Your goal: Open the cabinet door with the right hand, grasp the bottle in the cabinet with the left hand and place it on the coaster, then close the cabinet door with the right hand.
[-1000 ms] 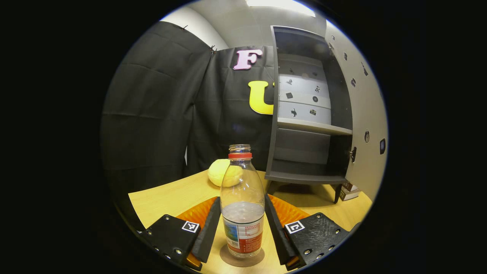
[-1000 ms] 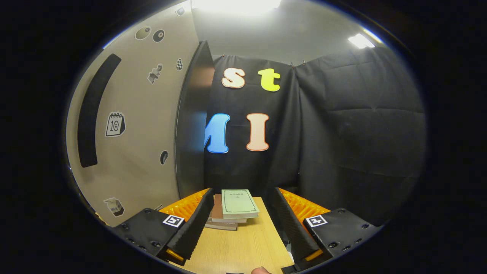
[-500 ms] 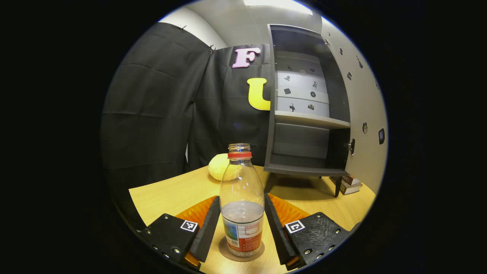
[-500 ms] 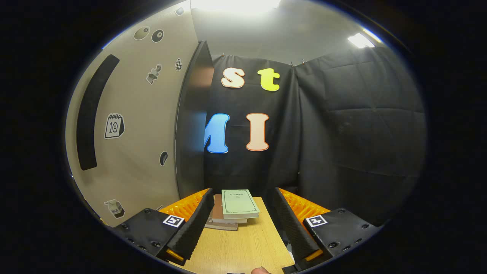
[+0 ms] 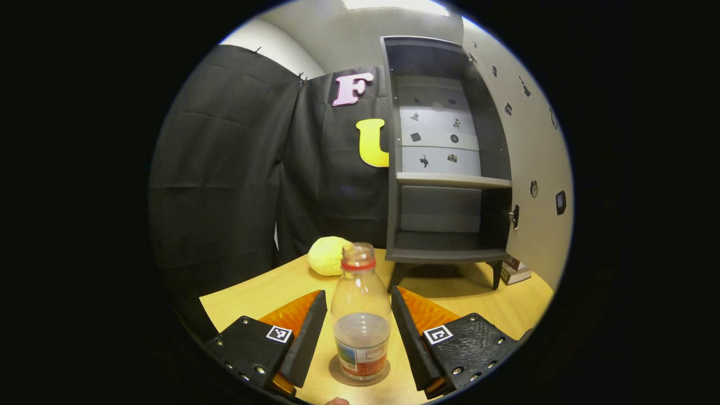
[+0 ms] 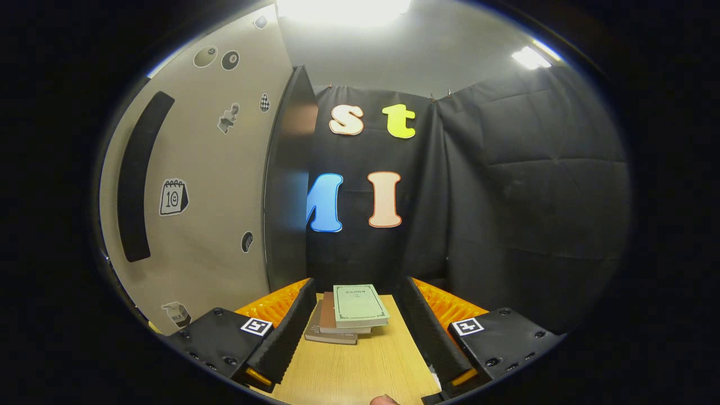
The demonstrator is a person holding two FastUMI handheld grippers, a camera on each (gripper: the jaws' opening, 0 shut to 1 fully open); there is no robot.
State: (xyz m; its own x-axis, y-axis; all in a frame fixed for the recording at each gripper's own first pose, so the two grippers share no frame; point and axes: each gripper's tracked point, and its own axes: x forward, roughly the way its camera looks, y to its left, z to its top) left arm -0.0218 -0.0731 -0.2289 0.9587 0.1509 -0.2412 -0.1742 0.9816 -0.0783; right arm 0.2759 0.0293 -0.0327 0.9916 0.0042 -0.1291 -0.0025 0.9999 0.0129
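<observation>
A clear plastic bottle with a red neck ring, no cap and some water stands upright on a round brown coaster on the wooden table. My left gripper is open, with one finger on each side of the bottle and a gap on both sides. Behind it the dark cabinet stands open with bare shelves, its pale door swung out to the right. In the right gripper view, my right gripper is open and holds nothing. The cabinet door with its black handle is to its left.
A yellow round object lies on the table behind the bottle. A stack of books sits ahead of the right gripper, and the books also show beside the cabinet's legs. Black cloth walls close in the booth.
My left gripper has let go of the bottle and drawn back and up, so the bottle now looks smaller and lower. The right gripper has barely shifted.
</observation>
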